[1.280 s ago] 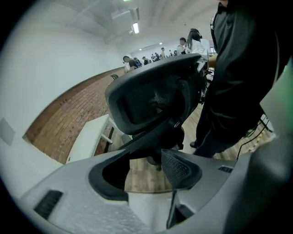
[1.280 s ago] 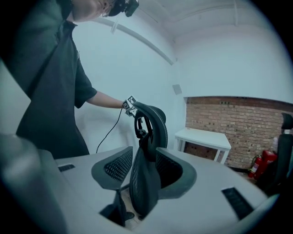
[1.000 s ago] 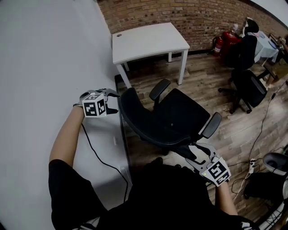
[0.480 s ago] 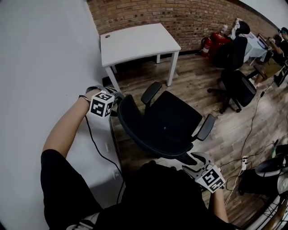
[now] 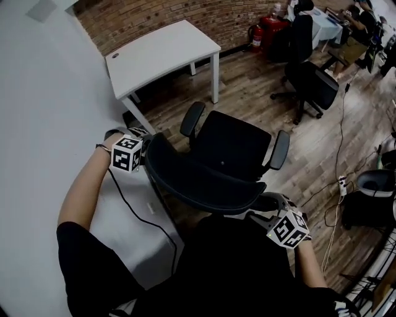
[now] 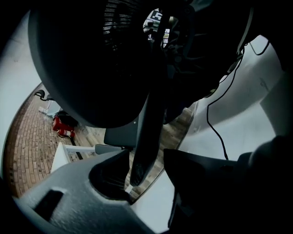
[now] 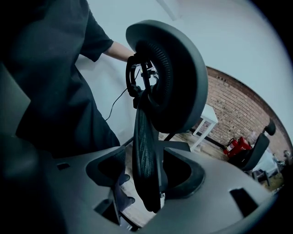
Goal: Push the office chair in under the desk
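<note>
**Office chair short of the bench, not yet under it**

Head view: we see the chair on the wood floor, seat toward the white bench. A strip of bare floor lies between them, so it is near the bench but not under it. The left claw sits at the left end of the backrest, and the right claw sits at its right end. A white wall runs along the left, and a brick wall stands behind the bench. A black cable trails back from the left claw. A second chair and a red extinguisher stand well apart at the back.

Left gripper view: the backrest's rim stands between the two jaws. They are set wide and have just been closing in. We still see a sliver of floor between the rim and the picture-right jaw, so the claw is not clamped on it.

Right gripper view: the mesh rim of the backrest stands between this claw's jaws, which are also wide. Floor shows between the rim and the picture-left jaw, so we see no squeeze here either. At the far end of the backrest we make out the left claw and the person's arm.
</note>
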